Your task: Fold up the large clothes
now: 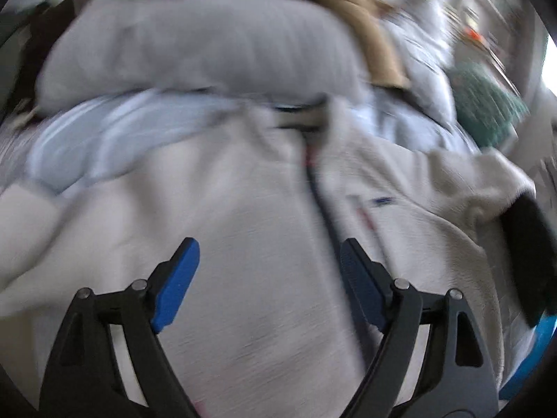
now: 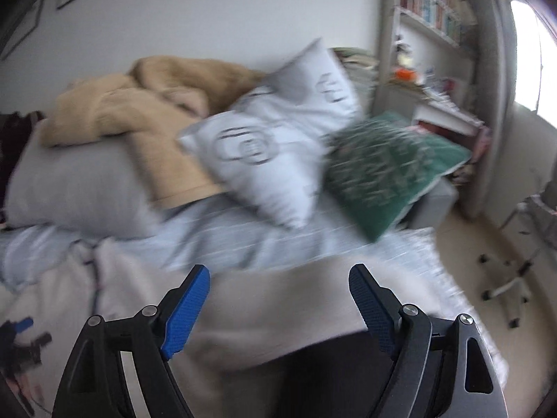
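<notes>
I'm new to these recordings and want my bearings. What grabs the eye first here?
The cream zip-front jacket spread on the bed fills the foreground, with the open left gripper above it. Behind lie a tan fleece on a grey pillow, a white printed cushion and a green cushion. The right gripper is open too.

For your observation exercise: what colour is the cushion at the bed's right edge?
Green with a pale pattern; the cushion shows best in the right wrist view.

Left claw and right claw, both spread wide.
</notes>
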### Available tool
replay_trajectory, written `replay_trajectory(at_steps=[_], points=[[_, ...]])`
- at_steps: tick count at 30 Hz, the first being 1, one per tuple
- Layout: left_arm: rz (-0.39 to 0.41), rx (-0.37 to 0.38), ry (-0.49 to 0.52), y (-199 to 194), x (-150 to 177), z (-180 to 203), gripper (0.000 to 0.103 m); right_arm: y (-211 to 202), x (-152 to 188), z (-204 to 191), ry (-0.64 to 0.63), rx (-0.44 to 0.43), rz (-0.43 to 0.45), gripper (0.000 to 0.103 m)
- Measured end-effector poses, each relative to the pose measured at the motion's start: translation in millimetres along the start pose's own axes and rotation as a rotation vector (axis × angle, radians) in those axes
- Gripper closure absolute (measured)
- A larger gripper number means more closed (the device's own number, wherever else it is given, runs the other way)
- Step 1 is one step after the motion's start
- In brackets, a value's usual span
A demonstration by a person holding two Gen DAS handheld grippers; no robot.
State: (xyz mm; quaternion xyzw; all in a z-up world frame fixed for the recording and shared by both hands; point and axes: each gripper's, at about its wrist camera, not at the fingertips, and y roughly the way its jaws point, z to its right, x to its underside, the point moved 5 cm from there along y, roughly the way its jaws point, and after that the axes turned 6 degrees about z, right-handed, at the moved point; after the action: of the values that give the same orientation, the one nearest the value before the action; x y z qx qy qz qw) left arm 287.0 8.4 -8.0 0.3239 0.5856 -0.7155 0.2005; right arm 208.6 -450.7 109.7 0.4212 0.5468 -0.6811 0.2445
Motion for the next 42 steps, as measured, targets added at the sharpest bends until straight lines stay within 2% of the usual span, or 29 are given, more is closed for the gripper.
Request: replay_trajectory(at_steps=[4,6,9,10,12,13,14,15,16,17,18,19,20,22,23,25,27,29,31,33,34,37,40,41,42], points=[[0.017,-0.087,-0.168,-50.2,-7.8,-115.1,0.019,-1.7,30.9,-57.1,0.022,-0.116,-0.068,0.019],[0.036,-0.132,-0.217,-66.2,-15.5,-156.1,0.019,-0.4,47.4,-84.0,0.025,-0.154,-0.104,0.019],[0.064,-0.278,-0.238,-79.3,-30.3,-218.3,0.019,0.6,68.5,-116.8,0.018,-0.176,-0.129,0.019],[0.054,-0.348,-0.239,-77.7,-34.8,-240.0,0.019,1.7,74.9,-127.4,0.016,-0.185,-0.139,0.019],[-0.010,-0.434,-0.266,-62.9,-35.7,-276.0,0.020,3.8,88.6,-143.6,0.026,-0.209,-0.166,0.019],[-0.059,-0.443,-0.292,-51.0,-32.7,-291.8,0.020,4.4,93.4,-149.6,0.030,-0.220,-0.176,0.019],[-0.118,-0.427,-0.335,-35.2,-27.7,-306.9,0.020,5.8,101.1,-159.9,0.035,-0.238,-0.193,0.019],[-0.179,-0.381,-0.393,-17.1,-18.7,-320.9,0.021,7.8,109.5,-172.8,0.039,-0.261,-0.214,0.019],[-0.230,-0.320,-0.463,-0.2,-9.0,-332.3,0.034,7.7,114.4,-180.9,0.041,-0.272,-0.225,0.019],[-0.256,-0.277,-0.517,10.1,-1.9,-339.3,0.054,9.9,120.5,-192.4,0.040,-0.285,-0.242,0.019],[-0.268,-0.202,-0.593,22.2,7.4,-345.8,0.070,11.0,126.0,-202.6,0.036,-0.296,-0.255,0.019],[-0.260,-0.158,-0.634,25.0,11.8,-349.7,0.090,13.7,132.0,-216.6,0.026,-0.311,-0.272,0.019],[-0.228,-0.148,-0.658,21.9,12.8,-351.3,0.091,15.5,134.9,-225.7,0.018,-0.321,-0.281,0.019],[-0.070,-0.120,-0.656,-1.1,0.8,-349.9,0.091,19.1,142.7,-252.9,-0.012,-0.354,-0.295,0.019],[0.085,-0.098,-0.639,-28.7,-10.7,-352.2,0.091,21.3,144.8,-263.6,-0.026,-0.366,-0.300,0.019],[0.302,-0.075,-0.615,-69.5,-21.2,-360.0,0.091,27.3,150.7,-294.0,-0.065,-0.392,-0.309,0.019],[0.506,-0.074,-0.614,-111.7,-15.5,-374.8,0.089,32.4,156.2,-324.4,-0.092,-0.420,-0.317,0.019],[0.589,-0.098,-0.650,-127.9,4.3,-396.3,0.086,38.7,164.9,-359.6,-0.110,-0.457,-0.331,0.019],[0.587,-0.142,-0.725,-116.8,36.5,-424.8,0.084,44.8,171.8,-388.3,-0.117,-0.490,-0.344,0.019],[0.509,-0.138,-0.826,-86.9,69.1,-452.8,0.084,53.9,184.4,-426.5,-0.114,-0.538,-0.374,0.019],[0.466,-0.138,-0.883,-68.6,89.2,-466.8,0.089,56.6,188.8,-439.3,-0.112,-0.553,-0.387,0.019],[0.398,-0.131,-1.004,-27.7,134.3,-489.9,0.091,69.9,206.4,-480.8,-0.112,-0.589,-0.422,0.021],[0.412,-0.094,-1.085,-7.3,149.8,-502.7,0.092,77.7,214.5,-507.6,-0.111,-0.609,-0.410,0.040],[0.424,-0.089,-1.082,-8.3,147.8,-504.1,0.092,79.9,215.7,-515.3,-0.104,-0.626,-0.405,0.047],[0.453,-0.086,-1.060,-12.9,140.1,-505.1,0.092,82.1,216.1,-522.0,-0.099,-0.639,-0.397,0.049]])
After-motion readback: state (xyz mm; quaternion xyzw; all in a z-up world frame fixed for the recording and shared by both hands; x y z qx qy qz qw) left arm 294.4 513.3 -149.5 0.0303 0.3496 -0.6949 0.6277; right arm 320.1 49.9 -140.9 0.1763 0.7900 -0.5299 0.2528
